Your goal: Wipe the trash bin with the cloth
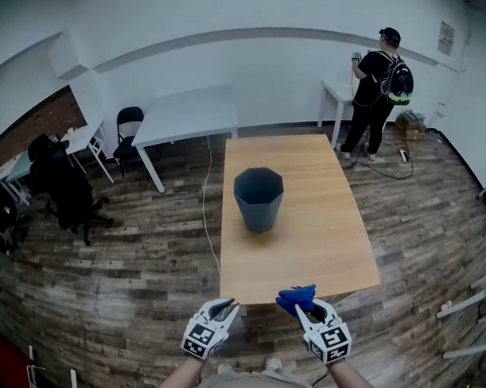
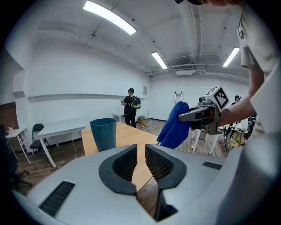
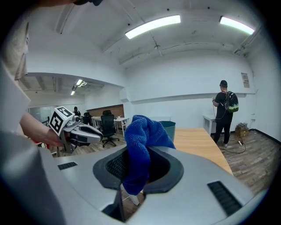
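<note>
A dark blue-grey trash bin [image 1: 259, 199] stands upright in the middle of a wooden table [image 1: 321, 248]. Both grippers hang before the table's near edge, well short of the bin. My right gripper [image 1: 300, 308] is shut on a blue cloth [image 1: 296, 297], which bunches up between its pads [image 3: 141, 145] and hides most of the bin [image 3: 170, 127] behind it. My left gripper [image 1: 225, 308] is beside it, to the left. Its jaws [image 2: 141, 151] stand a narrow gap apart with nothing between them. In the left gripper view the bin [image 2: 103, 133] is ahead left and the hanging cloth [image 2: 174, 125] is at the right.
A person with a backpack [image 1: 380, 87] stands at a small white table at the back right. A long white table [image 1: 190, 112] and black office chairs [image 1: 68, 193] are at the left. A cable [image 1: 204, 197] runs over the wooden floor beside the table.
</note>
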{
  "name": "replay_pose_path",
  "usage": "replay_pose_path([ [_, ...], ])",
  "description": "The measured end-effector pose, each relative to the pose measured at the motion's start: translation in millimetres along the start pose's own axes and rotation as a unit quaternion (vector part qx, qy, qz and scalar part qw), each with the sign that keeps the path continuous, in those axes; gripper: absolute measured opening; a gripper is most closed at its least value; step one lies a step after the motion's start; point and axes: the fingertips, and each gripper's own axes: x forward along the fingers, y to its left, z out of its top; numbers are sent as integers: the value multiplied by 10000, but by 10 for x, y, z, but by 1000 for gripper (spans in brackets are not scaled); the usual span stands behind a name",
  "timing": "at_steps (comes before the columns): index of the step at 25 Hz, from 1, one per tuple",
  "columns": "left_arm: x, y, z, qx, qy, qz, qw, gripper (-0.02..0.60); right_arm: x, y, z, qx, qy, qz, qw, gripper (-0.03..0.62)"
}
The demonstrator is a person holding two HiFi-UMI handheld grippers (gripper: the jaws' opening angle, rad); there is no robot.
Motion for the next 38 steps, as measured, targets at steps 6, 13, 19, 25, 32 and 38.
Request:
replay_pose_path([
  [6,-37,124,-10,45,-9,-47,10000,69,184,149,-53,-86,188,157,9997,80],
  [13,-138,247,-113,42,8,50,10000,70,423,360,-30,-323,378,580,9971,80],
  [19,-167,249,-217,67,139,13,9999,69,550,396,23,-357,315,647,9968,80],
  [25,-100,250,-174,93,60,18,9999,71,657,431,5,-624,372,837,9938,80],
  [32,-24,81,-156,149,100,-220,9996,69,663,501,-4,-650,417,861,9933,80],
  [38,40,-8,-165,140,130,-345,9992,69,663,531,-43,-717,449,886,9925,80],
])
